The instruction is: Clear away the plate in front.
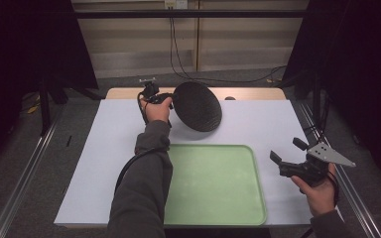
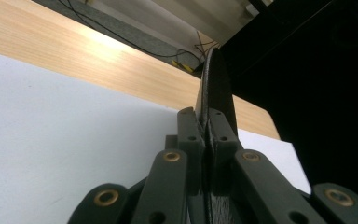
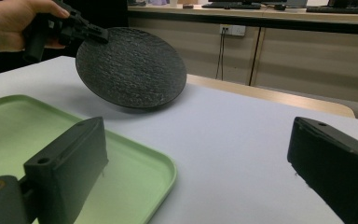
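The black plate point(image 1: 197, 106) is held up in the air, past the far side of the green tray point(image 1: 213, 184), with nothing under it but the white table cover point(image 1: 258, 124). It is pinched at its rim by the left gripper point(image 1: 168, 97), whose jaws are squeezed tight on the thin edge. The plate is tilted, and most of it hangs out away from the jaws, so only a small bit of rim is being gripped. Because of that, the plate could be turned in the jaws by its own weight, or it could be slipped out and dropped onto the cover beyond the tray, where it might be chipped. If it is swung fast toward the tray, its low edge could be knocked on the tray's raised rim. The right gripper point(image 1: 288, 164) is kept to the right of the tray, its jaws spread wide with nothing between them, so no help is given there.
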{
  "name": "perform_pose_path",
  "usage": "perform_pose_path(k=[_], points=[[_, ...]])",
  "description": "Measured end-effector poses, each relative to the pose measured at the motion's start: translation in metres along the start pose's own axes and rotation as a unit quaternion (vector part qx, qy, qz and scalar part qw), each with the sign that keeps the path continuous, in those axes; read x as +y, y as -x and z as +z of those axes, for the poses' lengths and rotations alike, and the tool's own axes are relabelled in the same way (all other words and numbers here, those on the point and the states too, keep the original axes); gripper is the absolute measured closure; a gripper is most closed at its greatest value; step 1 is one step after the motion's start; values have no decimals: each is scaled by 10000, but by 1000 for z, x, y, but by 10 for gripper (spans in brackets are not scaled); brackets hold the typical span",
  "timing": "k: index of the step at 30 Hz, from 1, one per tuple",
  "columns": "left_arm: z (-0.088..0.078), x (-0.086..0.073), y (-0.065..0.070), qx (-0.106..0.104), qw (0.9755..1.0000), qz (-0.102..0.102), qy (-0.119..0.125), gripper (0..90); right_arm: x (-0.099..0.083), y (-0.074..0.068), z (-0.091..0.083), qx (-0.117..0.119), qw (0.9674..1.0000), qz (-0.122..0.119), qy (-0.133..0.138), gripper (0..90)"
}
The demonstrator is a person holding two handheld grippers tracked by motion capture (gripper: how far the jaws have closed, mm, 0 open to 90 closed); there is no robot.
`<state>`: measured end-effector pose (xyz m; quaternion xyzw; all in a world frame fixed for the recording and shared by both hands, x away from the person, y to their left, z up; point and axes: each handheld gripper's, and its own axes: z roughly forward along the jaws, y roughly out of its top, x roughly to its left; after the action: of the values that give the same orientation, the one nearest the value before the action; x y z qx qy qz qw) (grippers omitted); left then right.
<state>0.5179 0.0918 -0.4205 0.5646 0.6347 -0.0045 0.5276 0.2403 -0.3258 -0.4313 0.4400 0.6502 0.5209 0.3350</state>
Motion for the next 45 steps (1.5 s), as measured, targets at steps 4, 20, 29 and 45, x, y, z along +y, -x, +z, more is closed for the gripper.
perform_pose_path(k=[4, 20, 29, 45], points=[[-10, 7, 11, -13, 10000, 50, -18, 865, 0, 0, 0, 30, 10000, 53, -4, 24], [-52, 18, 18, -59, 9993, 296, -202, 859, 0, 1, 0, 3, 9998, 187, -28, 0], [-72, 19, 16, -102, 9987, 394, -321, 856, -1, 0, 0, 75, 9998, 138, -82, 0], [-96, 13, 14, -234, 9964, 519, -622, 856, -1, -1, 1, 165, 9998, 78, -126, 0]])
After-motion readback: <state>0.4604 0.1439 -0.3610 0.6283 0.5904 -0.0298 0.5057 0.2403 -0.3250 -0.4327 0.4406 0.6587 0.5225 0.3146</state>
